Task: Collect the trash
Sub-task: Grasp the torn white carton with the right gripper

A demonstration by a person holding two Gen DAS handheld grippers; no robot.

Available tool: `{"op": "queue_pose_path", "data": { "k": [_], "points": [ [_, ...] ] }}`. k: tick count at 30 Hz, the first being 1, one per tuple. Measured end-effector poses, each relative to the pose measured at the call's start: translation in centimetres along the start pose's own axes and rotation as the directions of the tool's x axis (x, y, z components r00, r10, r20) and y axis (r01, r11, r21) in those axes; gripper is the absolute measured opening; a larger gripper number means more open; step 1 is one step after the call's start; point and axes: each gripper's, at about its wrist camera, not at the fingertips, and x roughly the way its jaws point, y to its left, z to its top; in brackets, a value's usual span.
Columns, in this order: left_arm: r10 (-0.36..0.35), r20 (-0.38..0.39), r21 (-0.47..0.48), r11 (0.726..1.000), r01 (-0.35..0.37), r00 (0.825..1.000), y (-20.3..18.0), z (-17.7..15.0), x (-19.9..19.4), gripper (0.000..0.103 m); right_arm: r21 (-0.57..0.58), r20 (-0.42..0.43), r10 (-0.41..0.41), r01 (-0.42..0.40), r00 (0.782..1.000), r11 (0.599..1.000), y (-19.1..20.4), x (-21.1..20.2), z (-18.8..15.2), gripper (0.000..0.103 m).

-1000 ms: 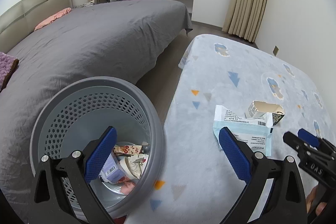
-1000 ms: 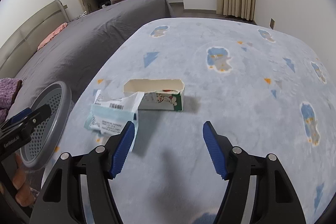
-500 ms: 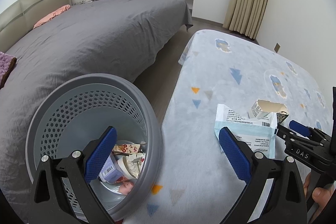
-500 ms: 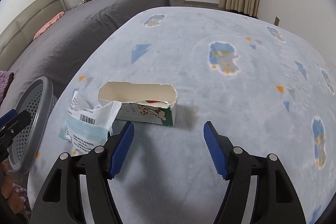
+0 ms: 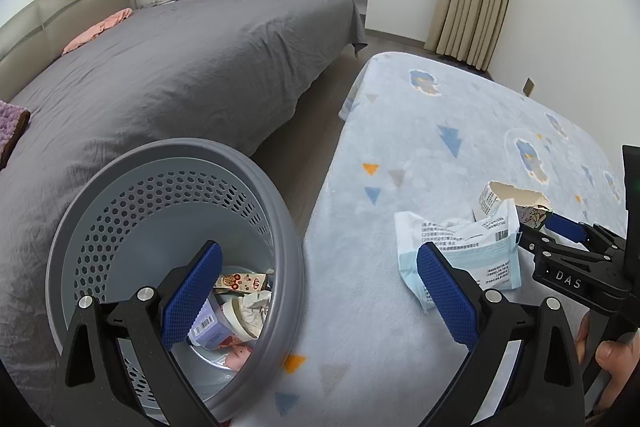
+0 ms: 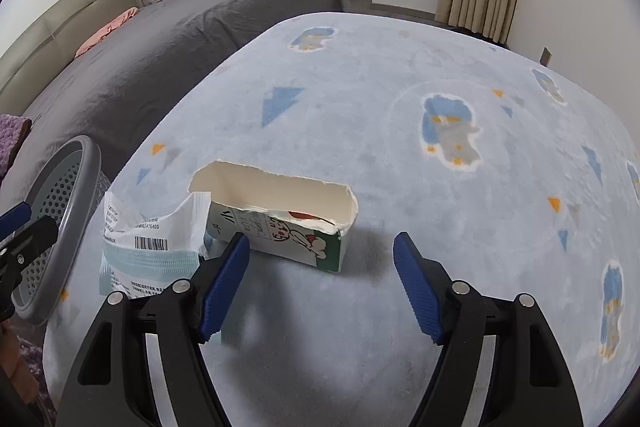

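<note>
Right tongs closing in on a torn carton

The right tongs (image 6: 320,287) are held wide and empty, the carton (image 6: 276,223) lying just ahead on the blue rug (image 6: 400,147), long axis crosswise to the jaws, a wrapper (image 6: 152,247) touching its left end. The left tongs (image 5: 316,295), also wide and empty, are held over the basket (image 5: 280,211). Compared with a second earlier, the carton is seen nearer, and the right jaws are slightly wider.
</note>
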Motion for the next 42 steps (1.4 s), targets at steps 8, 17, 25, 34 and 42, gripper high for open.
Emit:
{"op": "queue_pose_path", "data": {
  "k": [8,17,25,34,42],
  "points": [
    [0.001,-0.001,0.001,1.0,-0.001,1.0,0.0,0.0,0.1,0.096,-0.024,0.0,0.021,-0.021,1.0,0.999,0.5,0.3,0.3,0.071],
    [0.0,0.003,0.004,1.0,0.0,1.0,-0.1,0.0,0.1,0.096,-0.053,0.029,0.069,-0.068,0.997,0.996,1.5,-0.9,-0.2,0.071],
    [0.0,0.004,0.0,1.0,0.0,1.0,0.1,0.0,0.1,0.096,-0.111,0.025,0.115,-0.111,0.993,0.988,3.5,-1.9,-1.0,0.071],
    [-0.001,0.006,-0.004,1.0,0.001,1.0,0.3,0.1,-0.1,0.096,-0.141,0.037,0.087,-0.081,0.995,0.987,4.0,-2.1,-1.4,0.071],
    [0.0,0.002,-0.002,1.0,0.0,1.0,0.2,0.1,0.0,0.096,-0.116,0.027,0.075,-0.072,0.997,0.991,2.7,-1.0,-0.1,0.071]
  ]
}}
